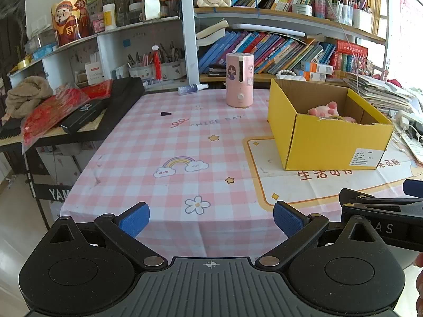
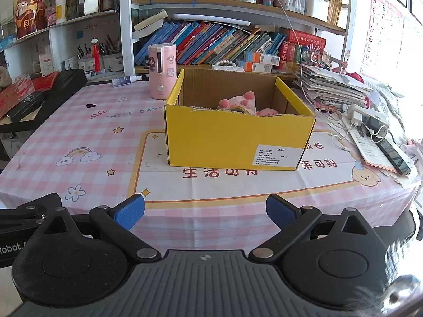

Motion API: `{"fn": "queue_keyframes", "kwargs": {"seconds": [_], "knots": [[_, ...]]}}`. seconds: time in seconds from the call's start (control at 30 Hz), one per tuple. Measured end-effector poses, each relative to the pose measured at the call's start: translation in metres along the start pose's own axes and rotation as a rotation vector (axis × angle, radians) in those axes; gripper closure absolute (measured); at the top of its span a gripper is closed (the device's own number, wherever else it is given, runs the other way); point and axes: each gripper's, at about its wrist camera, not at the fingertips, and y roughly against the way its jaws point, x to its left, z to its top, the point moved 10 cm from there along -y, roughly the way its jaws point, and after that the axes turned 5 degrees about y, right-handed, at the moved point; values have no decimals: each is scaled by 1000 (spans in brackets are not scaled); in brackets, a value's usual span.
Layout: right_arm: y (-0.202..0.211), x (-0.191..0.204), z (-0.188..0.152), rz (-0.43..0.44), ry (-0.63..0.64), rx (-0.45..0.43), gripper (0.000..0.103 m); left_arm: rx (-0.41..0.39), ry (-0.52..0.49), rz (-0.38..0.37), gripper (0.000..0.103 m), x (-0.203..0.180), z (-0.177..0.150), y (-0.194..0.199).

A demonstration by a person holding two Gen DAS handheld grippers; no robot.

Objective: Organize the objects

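Note:
An open yellow cardboard box (image 1: 327, 140) (image 2: 238, 137) stands on the pink checked tablecloth (image 1: 158, 148) (image 2: 79, 132). A pink plush toy (image 1: 326, 109) (image 2: 242, 101) lies inside it, partly hidden by the box wall. A pink cylindrical humidifier (image 1: 239, 79) (image 2: 161, 71) stands behind the box to the left. My left gripper (image 1: 211, 219) is open and empty at the table's near edge. My right gripper (image 2: 205, 211) is open and empty in front of the box; part of it shows at the right in the left wrist view (image 1: 383, 211).
A small black piece (image 1: 165, 113) (image 2: 91, 105) and a spray bottle (image 1: 191, 88) (image 2: 126, 80) lie on the far left of the cloth. A keyboard with red packets (image 1: 79, 108) borders the left side. Papers, a charger and a phone (image 2: 391, 153) crowd the right. Bookshelves stand behind.

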Motion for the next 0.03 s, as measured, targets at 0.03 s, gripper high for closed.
{"fn": "queue_keyframes", "kwargs": {"seconds": [0.03], "knots": [[-1,0,0,2,0,1,3,2,2,1,2,0,0,0]]}}
